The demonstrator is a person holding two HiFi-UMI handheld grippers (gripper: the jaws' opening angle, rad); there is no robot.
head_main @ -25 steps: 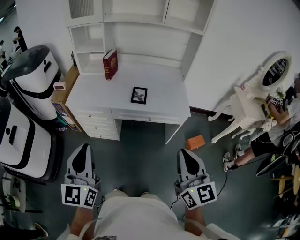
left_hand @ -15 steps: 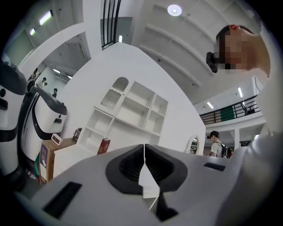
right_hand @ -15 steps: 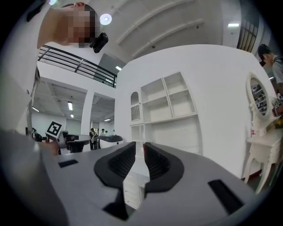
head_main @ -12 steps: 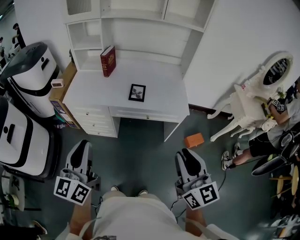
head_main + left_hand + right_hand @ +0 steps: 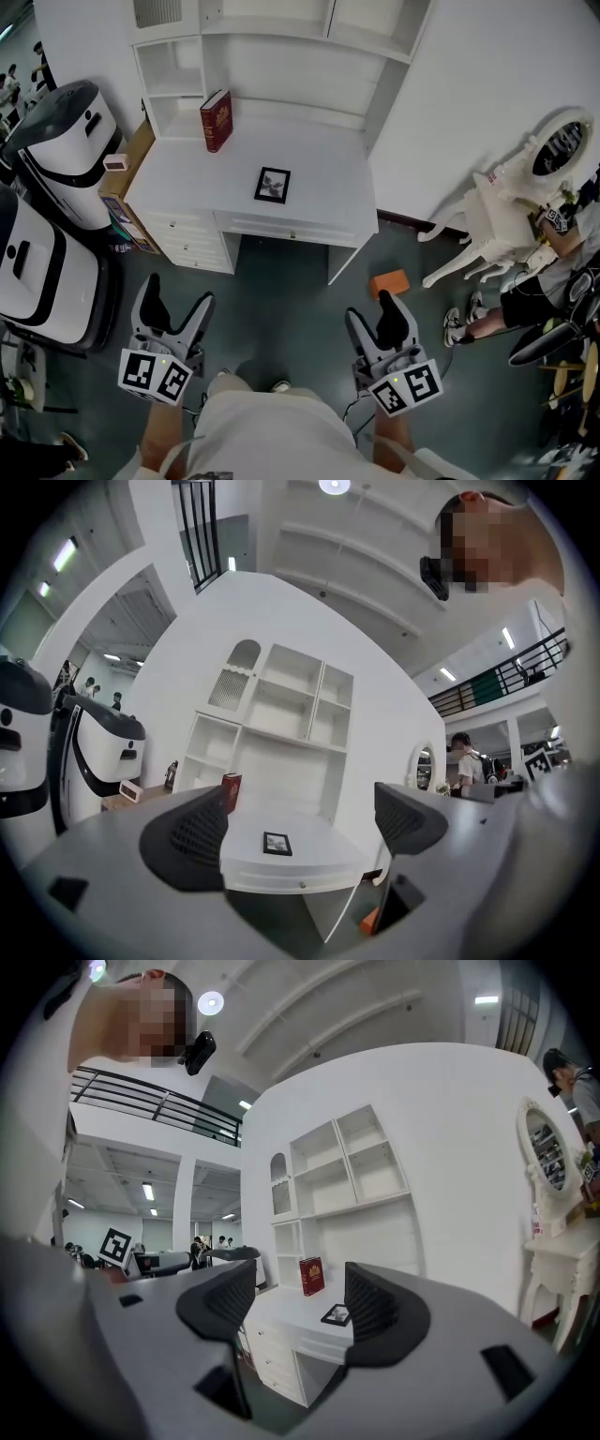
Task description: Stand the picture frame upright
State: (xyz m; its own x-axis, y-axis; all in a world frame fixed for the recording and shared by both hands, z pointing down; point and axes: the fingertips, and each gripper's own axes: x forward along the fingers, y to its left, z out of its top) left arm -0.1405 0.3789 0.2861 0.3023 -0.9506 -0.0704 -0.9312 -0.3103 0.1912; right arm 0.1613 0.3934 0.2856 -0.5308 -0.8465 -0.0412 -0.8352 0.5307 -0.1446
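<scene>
A red book [image 5: 216,120] was seen standing upright near the back left corner of a white desk [image 5: 323,202], below its shelves [image 5: 272,28]. An orange box [image 5: 389,283] was set on the grey floor [image 5: 291,309] beside the desk's right leg. A white dressing table [image 5: 492,220] with an oval mirror [image 5: 561,148] was placed further right.

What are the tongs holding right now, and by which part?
Nothing. The left tongs and right tongs have just been opening and stand apart, empty; the small black picture frame lies flat on the white wooden desk, untouched.
</scene>
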